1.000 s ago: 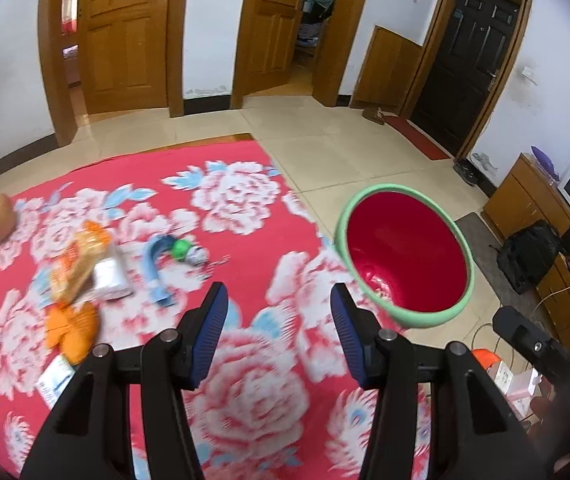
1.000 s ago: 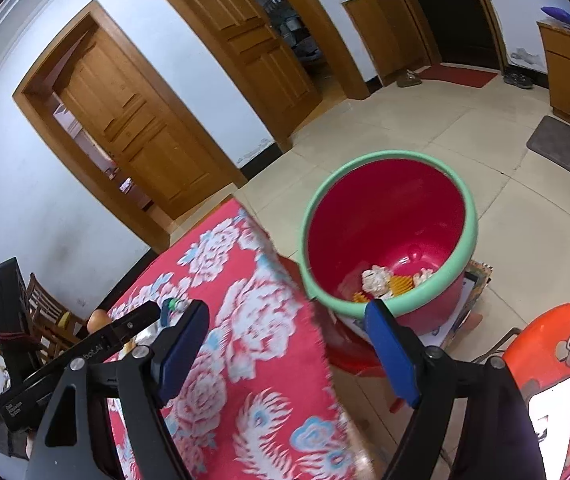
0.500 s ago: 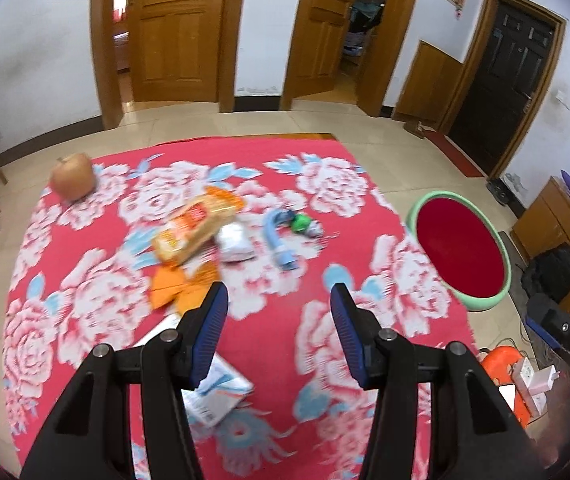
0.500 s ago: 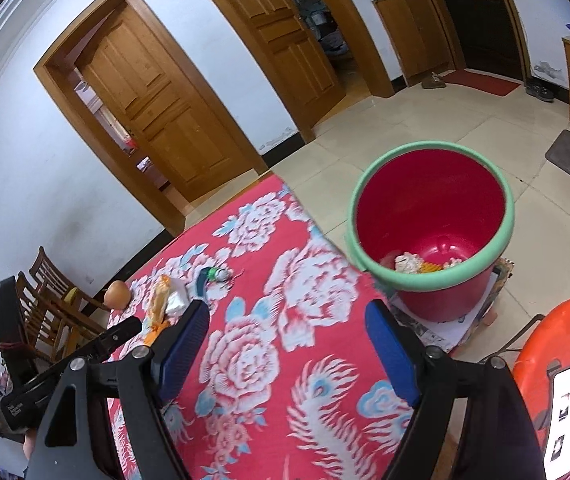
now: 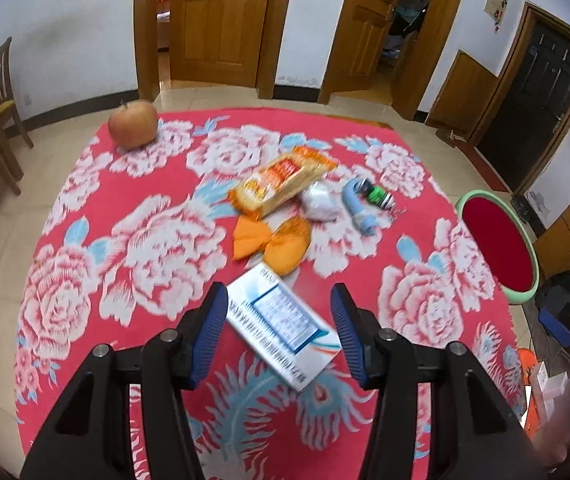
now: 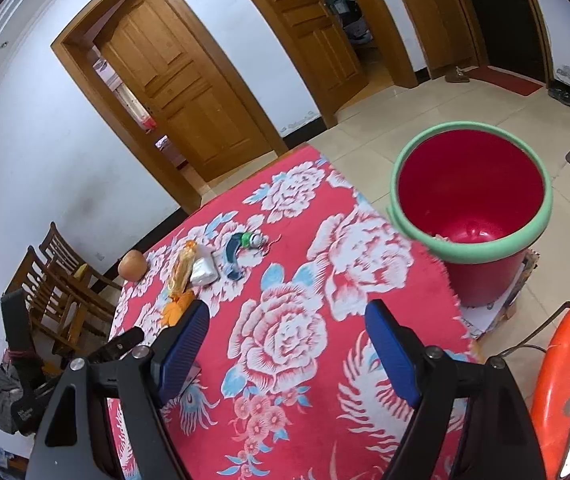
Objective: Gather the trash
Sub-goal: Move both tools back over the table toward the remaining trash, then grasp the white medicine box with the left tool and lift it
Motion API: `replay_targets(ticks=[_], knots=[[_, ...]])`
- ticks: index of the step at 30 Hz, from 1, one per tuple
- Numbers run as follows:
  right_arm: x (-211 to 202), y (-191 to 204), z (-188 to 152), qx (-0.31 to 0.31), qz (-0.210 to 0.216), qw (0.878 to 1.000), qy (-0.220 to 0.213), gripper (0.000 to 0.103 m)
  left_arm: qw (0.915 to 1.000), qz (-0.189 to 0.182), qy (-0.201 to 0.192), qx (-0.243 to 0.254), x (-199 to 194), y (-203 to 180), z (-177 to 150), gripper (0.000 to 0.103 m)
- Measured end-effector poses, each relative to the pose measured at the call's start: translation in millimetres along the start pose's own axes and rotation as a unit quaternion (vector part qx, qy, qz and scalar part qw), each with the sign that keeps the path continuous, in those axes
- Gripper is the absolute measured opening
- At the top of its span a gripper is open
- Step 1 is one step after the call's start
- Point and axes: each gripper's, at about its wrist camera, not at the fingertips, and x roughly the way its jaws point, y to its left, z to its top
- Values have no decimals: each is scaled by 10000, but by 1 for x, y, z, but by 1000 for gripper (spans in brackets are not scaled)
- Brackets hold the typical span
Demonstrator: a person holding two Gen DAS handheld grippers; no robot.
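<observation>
Left claw [image 5: 279, 330] hangs wide open right over the flat white carton [image 5: 283, 324] on the table [image 5: 157, 240], looks light but crushable, so I'd pinch its long edges gently.

Plenty of bare tablecloth [image 6: 285, 340] on the right half, nothing blocking the way to the red bucket [image 6: 473, 200]. Far left is cluttered: snack packet [image 5: 281, 184], orange wrapper [image 5: 273, 242], apple [image 5: 133, 124].
</observation>
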Motion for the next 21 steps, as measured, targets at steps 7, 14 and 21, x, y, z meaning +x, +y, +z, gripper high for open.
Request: replay_targets(ticks=[7, 14, 21], knots=[[15, 2, -7, -19, 13, 9998, 190, 82, 9993, -47, 346, -153, 24, 5, -10, 53], [23, -1, -11, 6, 23, 9995, 303, 82, 9982, 9, 495, -329, 43, -2, -16, 68], [26, -3, -12, 21, 50, 9994, 351, 82, 9981, 172, 495, -313, 55, -11, -15, 71]])
